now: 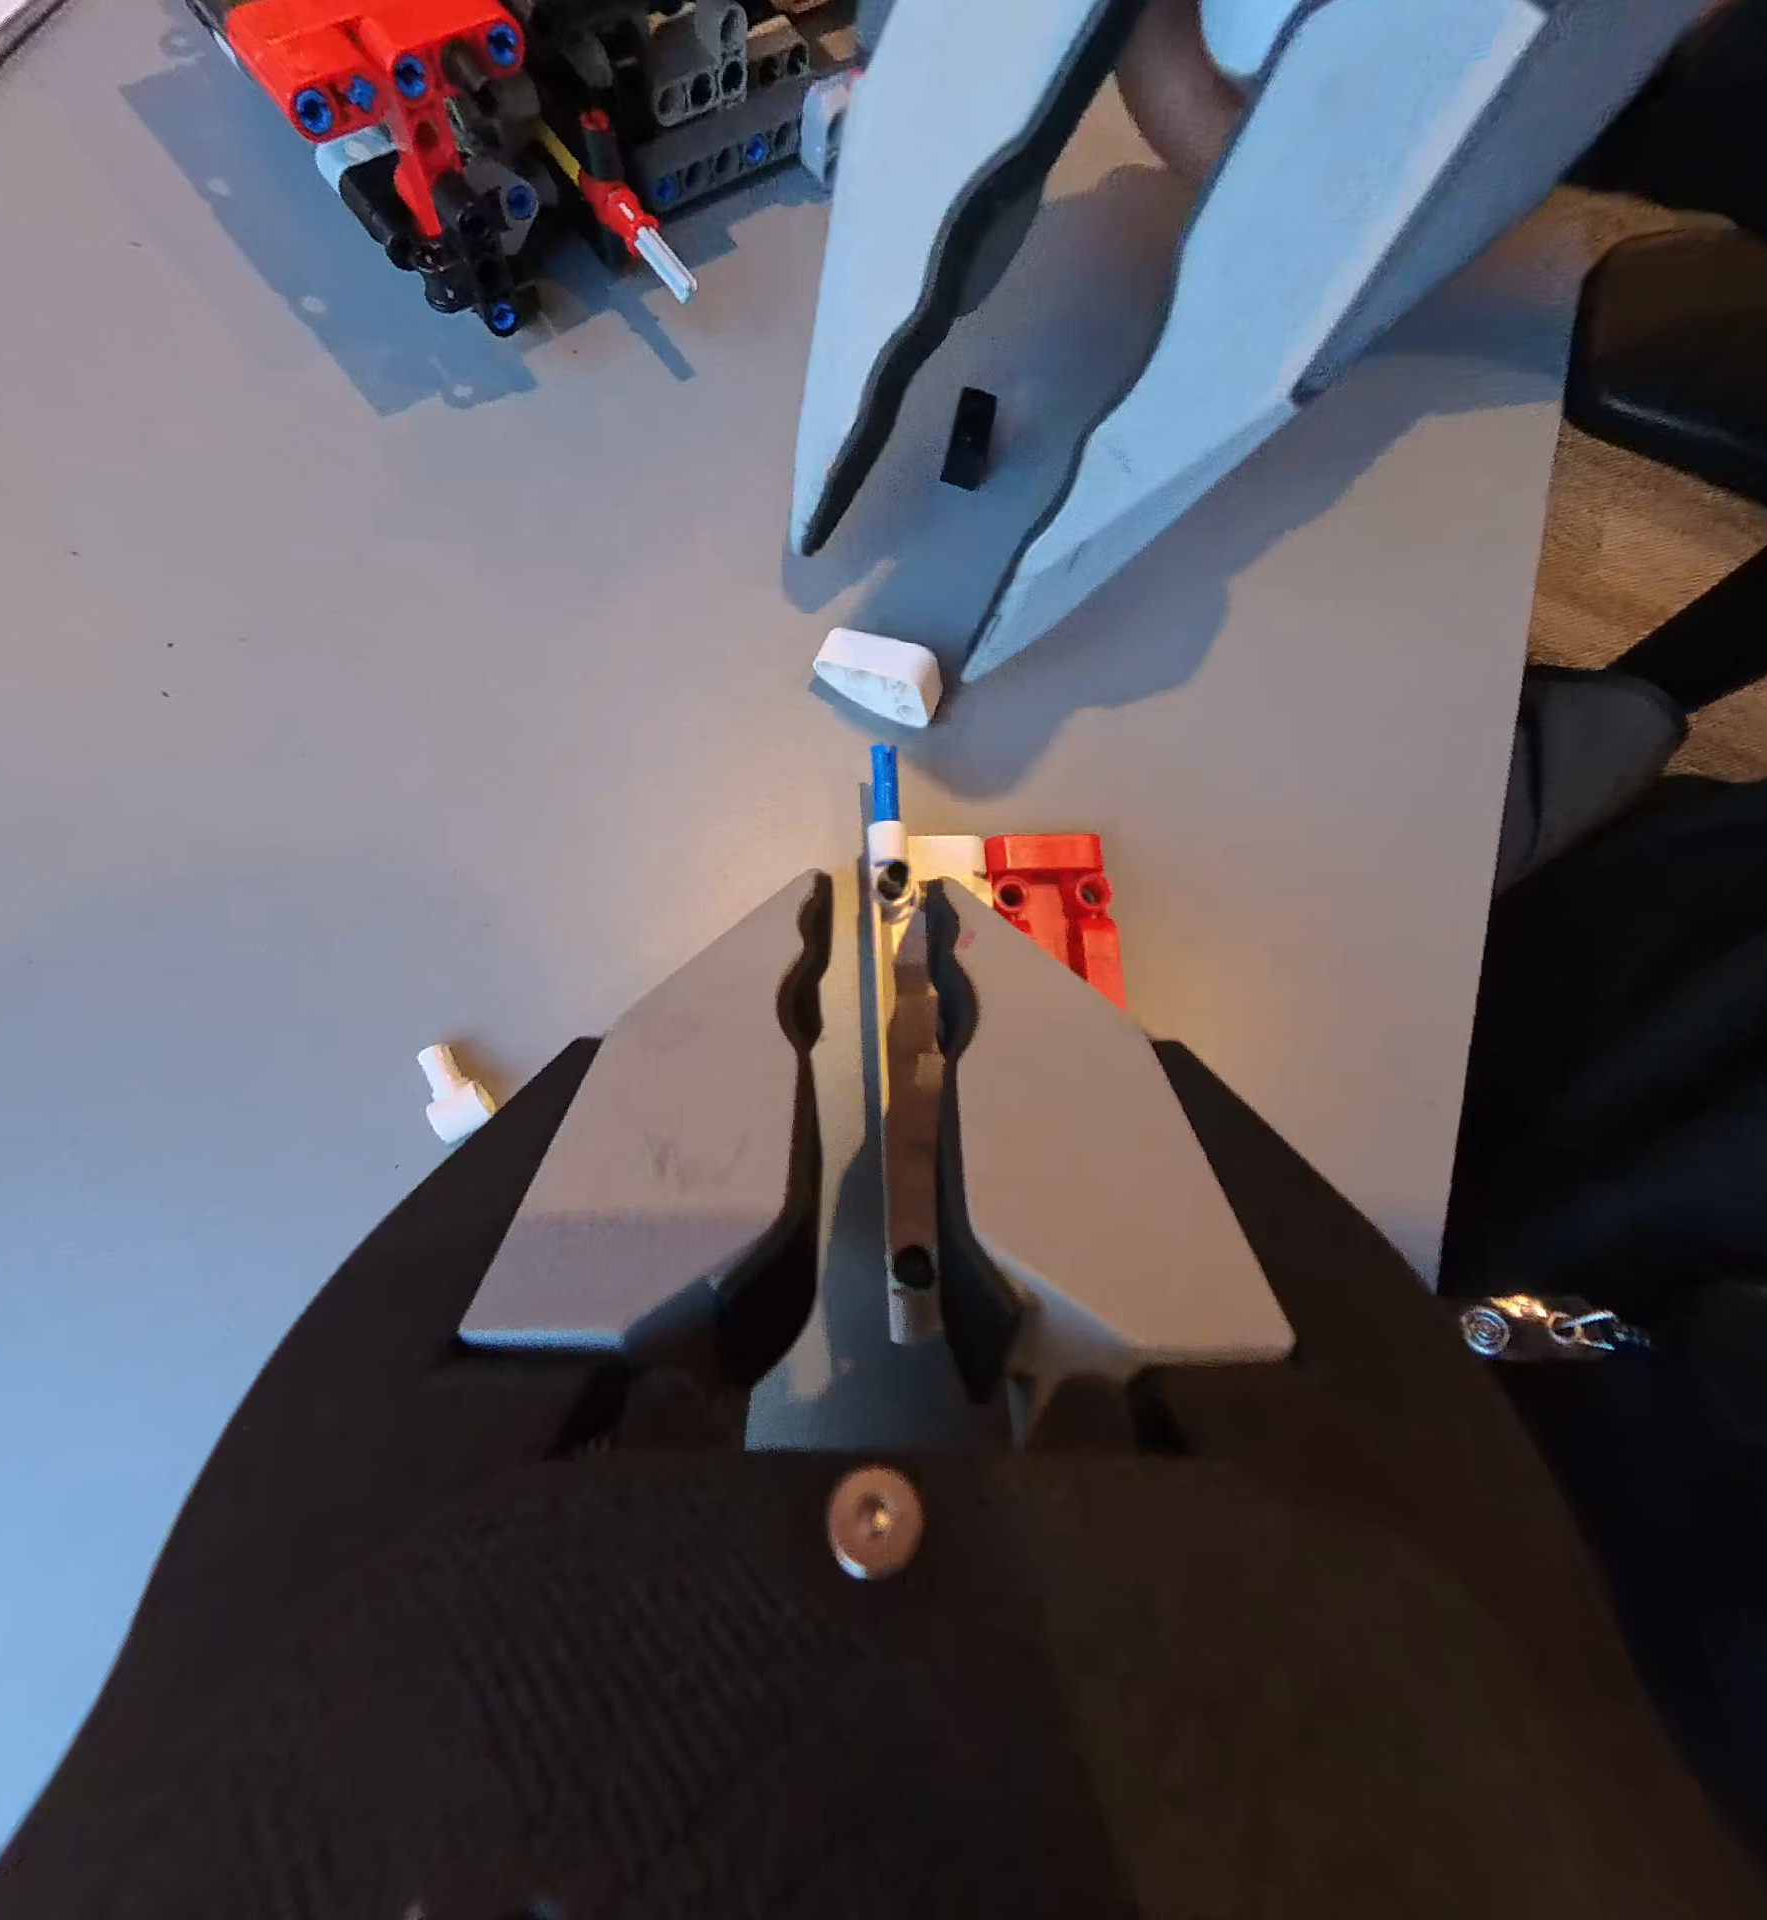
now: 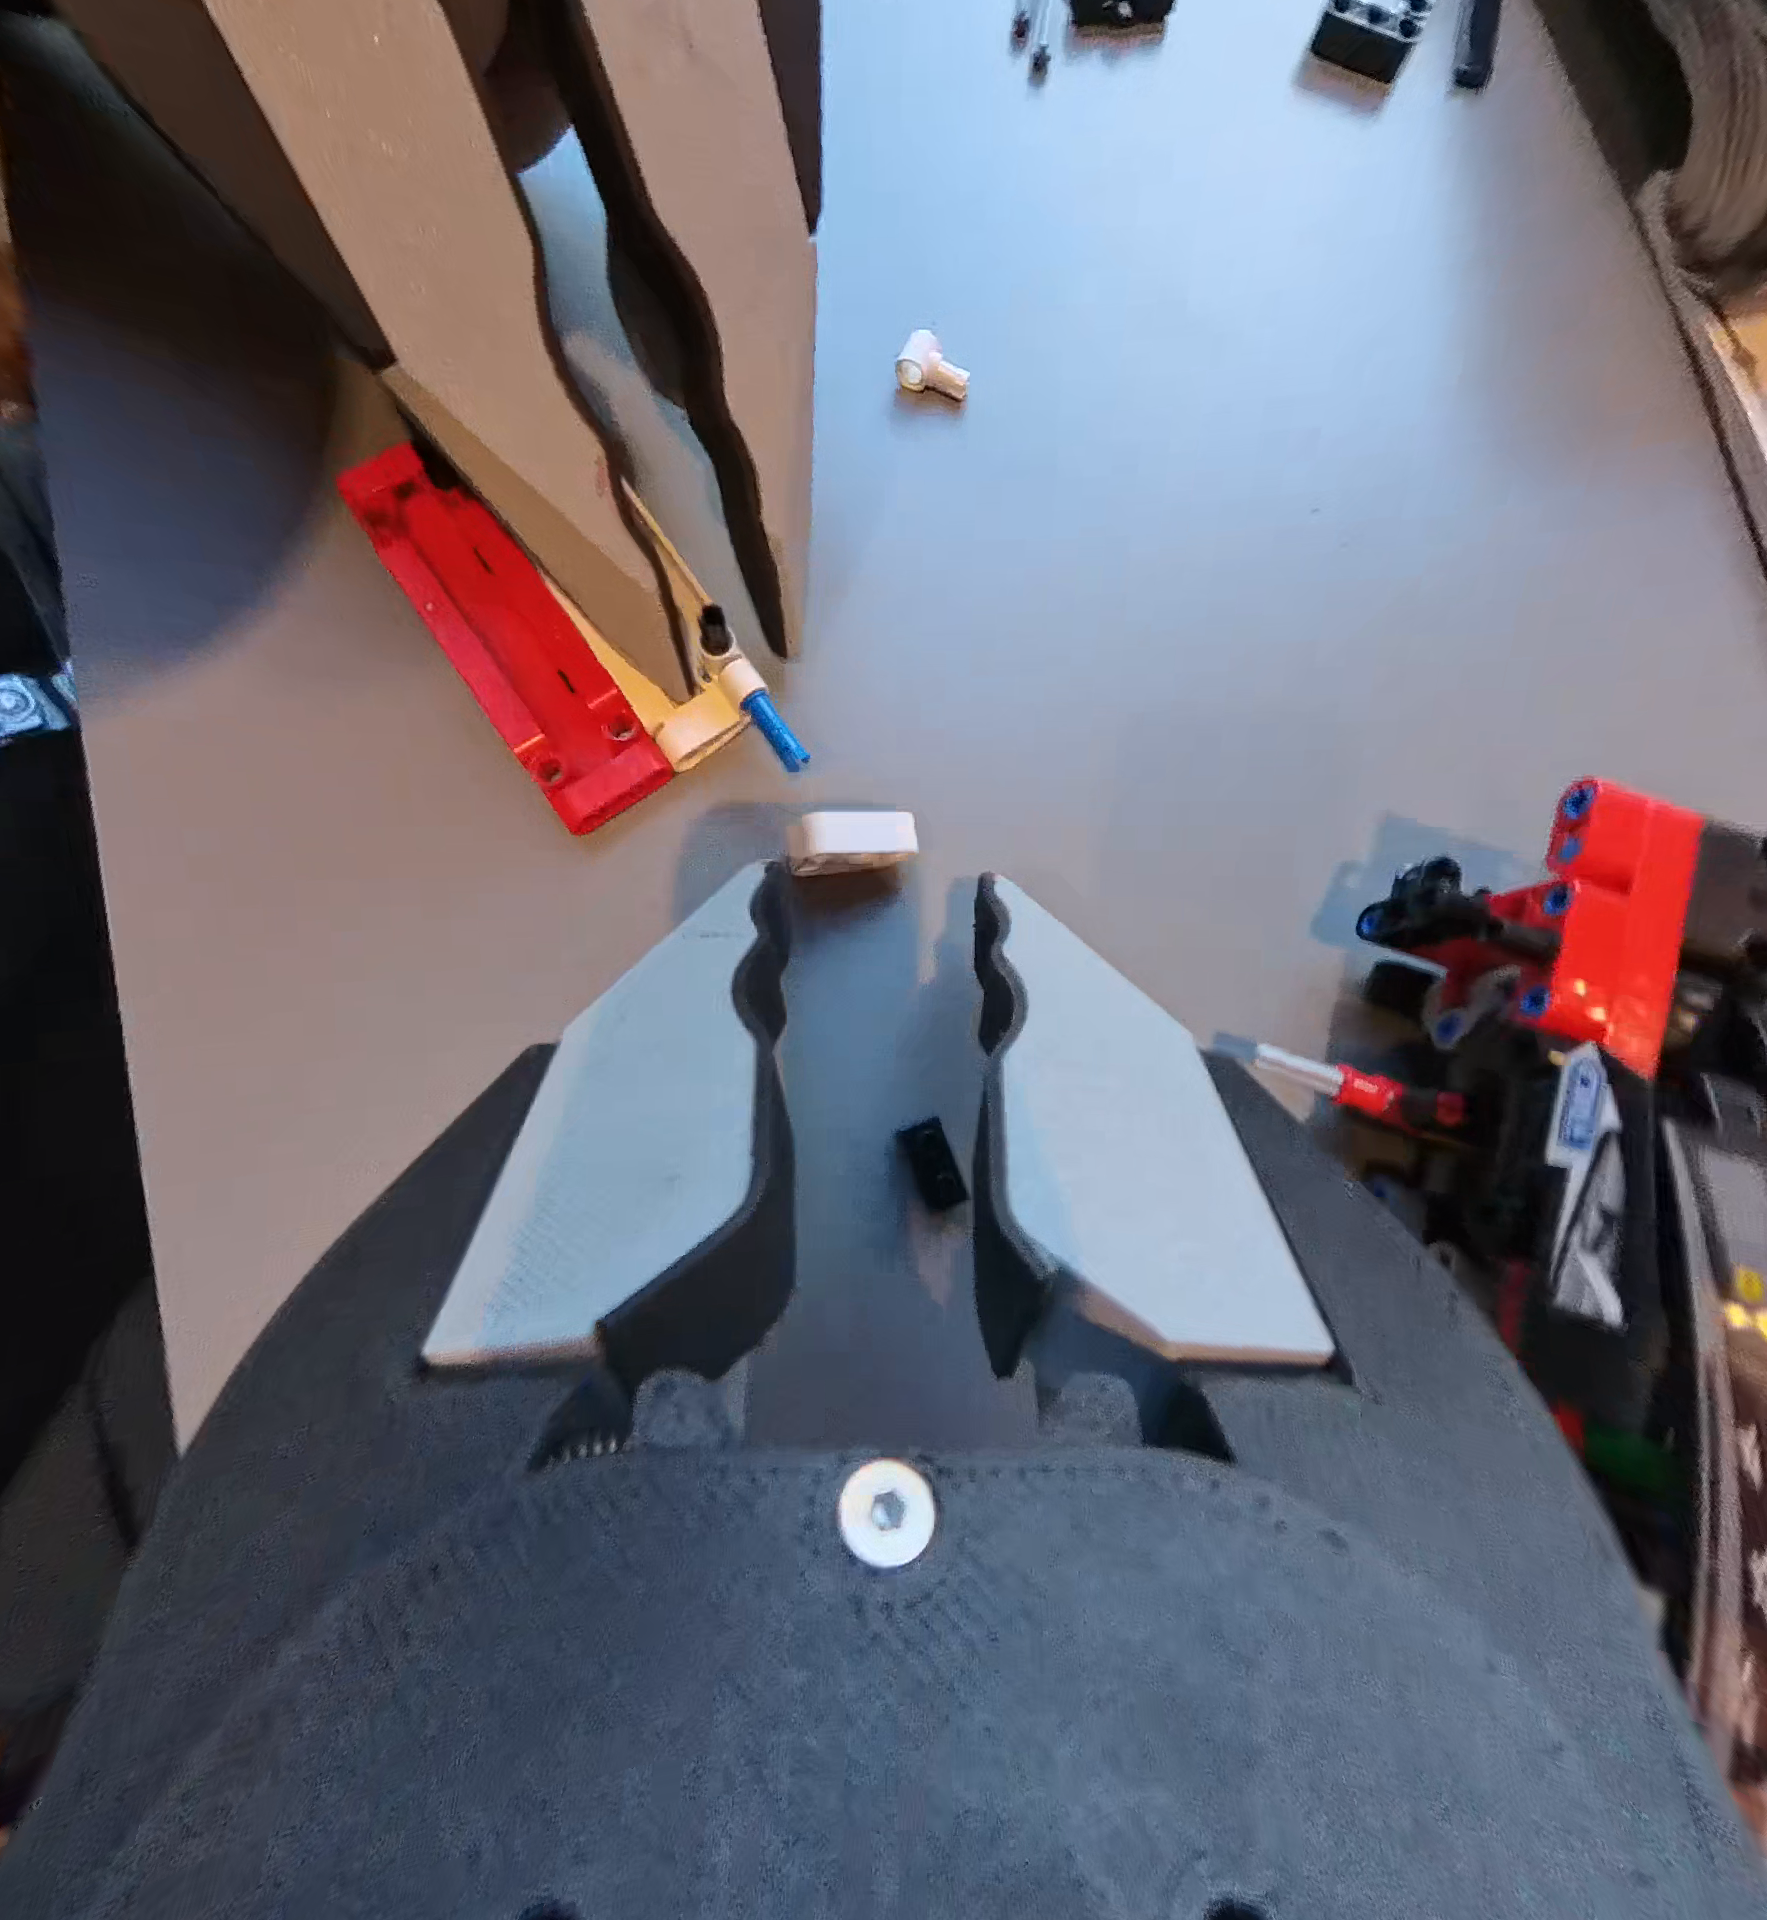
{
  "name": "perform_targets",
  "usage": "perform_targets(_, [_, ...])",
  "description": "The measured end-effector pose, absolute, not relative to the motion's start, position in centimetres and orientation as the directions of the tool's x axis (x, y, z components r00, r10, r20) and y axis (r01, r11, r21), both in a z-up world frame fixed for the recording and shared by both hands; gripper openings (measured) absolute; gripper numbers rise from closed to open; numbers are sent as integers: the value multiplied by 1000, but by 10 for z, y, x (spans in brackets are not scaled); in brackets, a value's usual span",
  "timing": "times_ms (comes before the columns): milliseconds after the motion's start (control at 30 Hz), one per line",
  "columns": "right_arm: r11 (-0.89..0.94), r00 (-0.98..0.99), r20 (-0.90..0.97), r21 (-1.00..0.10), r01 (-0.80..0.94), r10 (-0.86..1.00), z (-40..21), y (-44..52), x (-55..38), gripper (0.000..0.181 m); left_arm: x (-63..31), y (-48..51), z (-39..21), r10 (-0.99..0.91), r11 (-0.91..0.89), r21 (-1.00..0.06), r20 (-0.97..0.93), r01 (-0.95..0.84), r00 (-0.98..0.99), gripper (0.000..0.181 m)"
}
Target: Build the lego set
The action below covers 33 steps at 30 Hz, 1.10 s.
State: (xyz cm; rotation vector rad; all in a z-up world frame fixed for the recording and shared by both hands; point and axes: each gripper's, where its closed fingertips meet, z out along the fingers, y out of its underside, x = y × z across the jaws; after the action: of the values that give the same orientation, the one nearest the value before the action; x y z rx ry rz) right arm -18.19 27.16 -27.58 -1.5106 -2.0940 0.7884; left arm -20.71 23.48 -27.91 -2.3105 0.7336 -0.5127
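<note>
Left gripper: our left gripper is clamped on a white beam that runs back between its jaws; a white connector with a blue pin sticks out beyond the tips at 12 o'clock.
Red panel: a red panel piece lies on the table just beside the held beam, at 3 o'clock of the tips.
Right gripper: our right gripper has its jaws apart and holds nothing; a small black brick lies on the table between its fingers.
White liftarm: a short white liftarm rests just past the right gripper's left fingertip, near the blue pin.
Loose connector: a white connector sits alone at 12 o'clock in the right wrist view.
Model: the part-built red and black model stands at 3 o'clock in the right wrist view.
</note>
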Motion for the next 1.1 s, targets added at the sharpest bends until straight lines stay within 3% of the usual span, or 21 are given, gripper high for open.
perform_targets(133, [310,-410,1,-654,689,912,-279,264,-187,37,-203,233,-280,-627,-637,-684,191,-356,755,18])
perform_targets(267, [323,-434,-17,-642,695,901,-283,263,-189,24,-203,232,-280,-632,-639,-679,196,-361,750,18])
perform_targets(433, [332,-460,-18,-668,666,888,-283,259,-191,24,-201,228,-275,-644,-644,-687,249,-337,723,17])
perform_targets(700, [445,-559,59,-675,588,827,-282,248,-185,24,-194,230,-280,-666,-639,-682,260,-355,700,7])
perform_targets(1100, [432,-591,33,-715,549,806,-280,243,-178,23,-192,232,-280,-690,-626,-680,255,-382,677,7])
